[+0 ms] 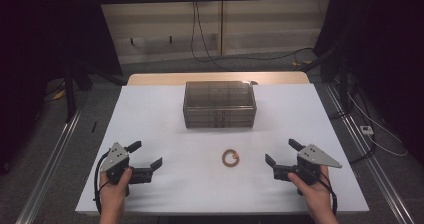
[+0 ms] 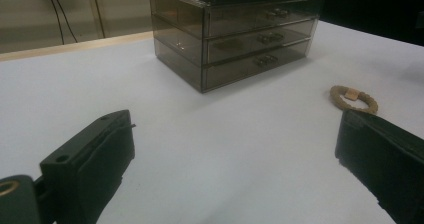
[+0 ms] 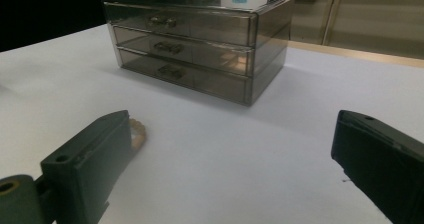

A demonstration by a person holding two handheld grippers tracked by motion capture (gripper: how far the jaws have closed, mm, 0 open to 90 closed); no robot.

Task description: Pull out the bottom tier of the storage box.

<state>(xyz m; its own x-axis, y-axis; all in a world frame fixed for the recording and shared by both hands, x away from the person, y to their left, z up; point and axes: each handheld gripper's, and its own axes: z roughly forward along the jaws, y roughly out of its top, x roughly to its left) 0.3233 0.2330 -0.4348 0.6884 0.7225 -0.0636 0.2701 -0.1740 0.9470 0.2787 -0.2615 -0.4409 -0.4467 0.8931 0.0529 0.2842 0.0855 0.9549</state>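
**A light ring waits between two open grippers**

In the lower middle of the high view a small tan ring (image 1: 230, 158) lies flat on the white table (image 1: 165, 119), between the left gripper (image 1: 148, 155) at the lower left and the right gripper (image 1: 280, 152) at the lower right. Neither touches it; the right one sits somewhat nearer. Both grippers stand with their jaws spread wide and hold nothing.

In the left gripper view the ring shows at the right edge of the frame, just above the right-hand jaw, as a twisted or braided loop with a pale band wrapped at one spot. In the right gripper view it peeks out at the lower left, partly behind the left-hand jaw.

Above the ring in the high view, at the centre of the frame, stands a smoky, see-through drawer box (image 1: 219, 104) with three drawers, all shut, their small handles facing the person.

The ring looks very light and probably soft or springy, like a hair tie or a cord bracelet, so it should neither break nor need force. Lying flat, it offers little height; the likely hold is across one side of the loop, one jaw inside and one outside, pinching the cord against the table. The wrapped band may be the stiffest spot. On the smooth table it may slide away as the jaws close.
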